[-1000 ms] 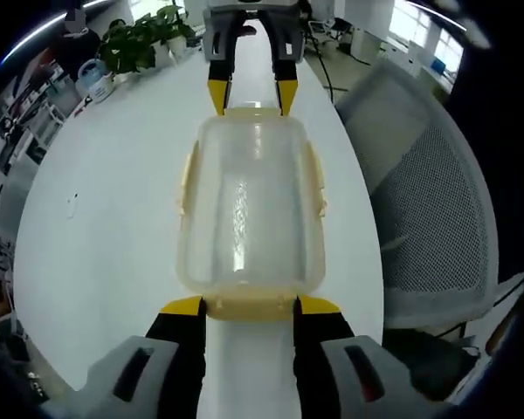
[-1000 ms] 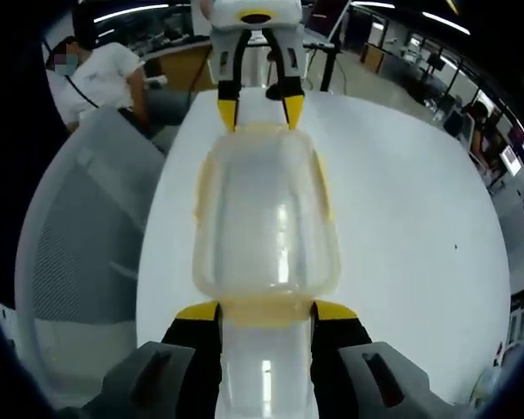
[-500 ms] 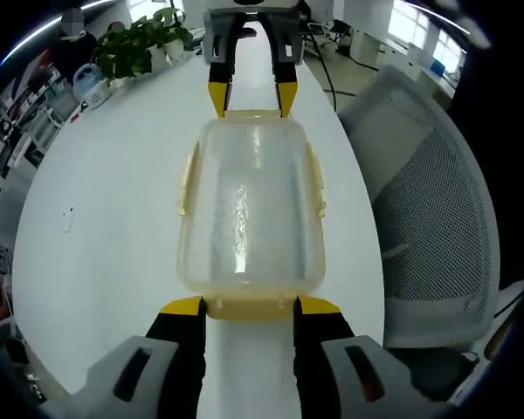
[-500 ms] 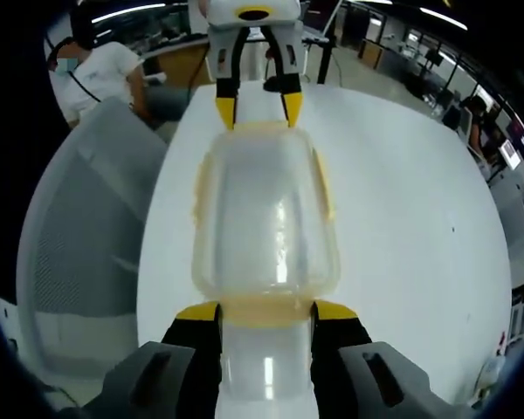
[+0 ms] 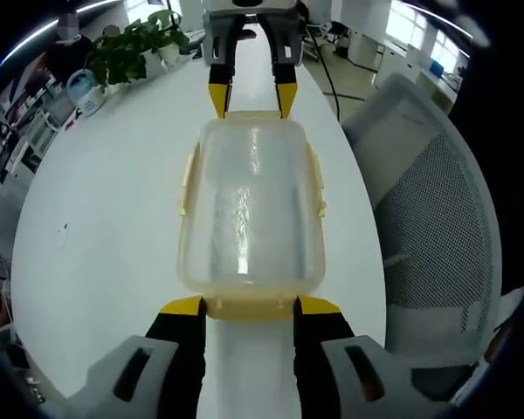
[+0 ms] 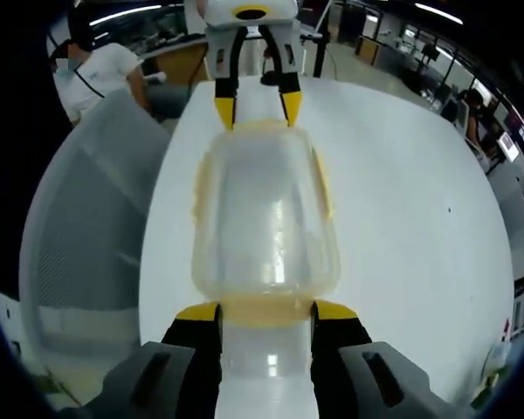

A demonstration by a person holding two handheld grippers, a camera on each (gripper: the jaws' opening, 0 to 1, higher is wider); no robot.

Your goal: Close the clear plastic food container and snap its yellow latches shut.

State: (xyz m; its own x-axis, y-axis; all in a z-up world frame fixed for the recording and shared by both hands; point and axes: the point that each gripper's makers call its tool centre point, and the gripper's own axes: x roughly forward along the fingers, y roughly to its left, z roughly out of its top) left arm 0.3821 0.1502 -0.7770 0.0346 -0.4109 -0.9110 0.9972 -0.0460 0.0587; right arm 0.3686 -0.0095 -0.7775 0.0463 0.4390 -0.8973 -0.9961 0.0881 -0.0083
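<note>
Nothing on the table has really moved since the earlier pictures; the background has only slid a little, so the cameras shifted, while both grippers stay at the two ends of the container.

One white table (image 5: 96, 227) carries the work, and it has wide bare room on one long side of the container. On the other long side its edge is near, and one grey mesh chair (image 5: 437, 218) stands just beyond that edge. One potted plant (image 5: 127, 44) stands at the far end in the left gripper view. One person in a white shirt (image 6: 96, 74) sits behind the chair in the right gripper view.

One clear plastic container (image 5: 249, 205) lies in the middle of the table with its lid on. I can see nothing inside it. Four yellow latches (image 5: 315, 179) are on it, one on each side; whether they are snapped I cannot tell.

Two grippers face each other. The left gripper (image 5: 249, 305) has its jaws spread wide, the tips touching the near end latch. The right gripper (image 6: 266, 310) is spread equally wide at the opposite end, tips against that latch. Neither one is grasping anything.
</note>
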